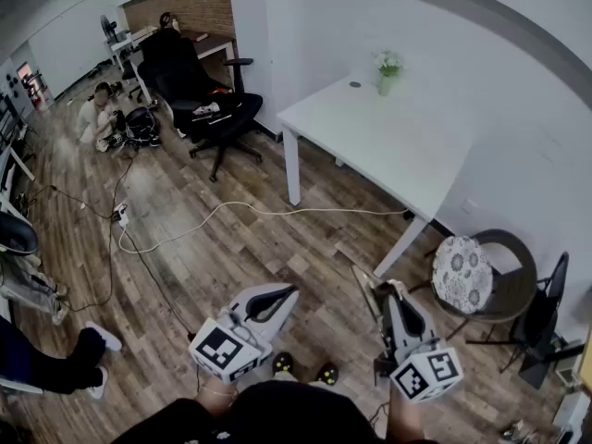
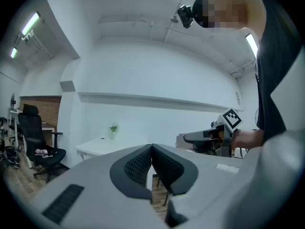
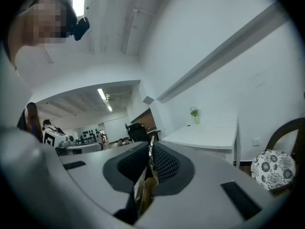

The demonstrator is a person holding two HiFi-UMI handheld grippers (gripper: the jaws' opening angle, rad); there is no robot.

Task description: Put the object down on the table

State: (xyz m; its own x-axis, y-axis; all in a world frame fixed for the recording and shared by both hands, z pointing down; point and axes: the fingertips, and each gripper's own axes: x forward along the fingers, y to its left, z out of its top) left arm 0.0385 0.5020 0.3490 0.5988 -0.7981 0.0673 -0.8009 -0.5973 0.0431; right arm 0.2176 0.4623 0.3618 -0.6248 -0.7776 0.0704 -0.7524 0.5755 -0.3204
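We are holding the right gripper (image 3: 150, 149) level in front of us, its jaws pinching a thin flat object (image 3: 144, 191), brownish and pale, whose edge is poking out between the pads (image 3: 167, 163); what exactly it is we cannot tell. The left gripper (image 2: 152, 150) is pointing level beside it, its jaws pressed together with nothing between them. So the object is riding in the right claw, up in the air over the wooden floor (image 1: 277, 248) and resting on nothing. Ahead of us, well apart from both grippers, the white table (image 1: 398, 155) is standing against the wall, bare except for a small vase (image 1: 387, 74) near its far corner. We are judging the task as barely begun: carrying the object over, lowering it onto the tabletop and letting go are all left to do
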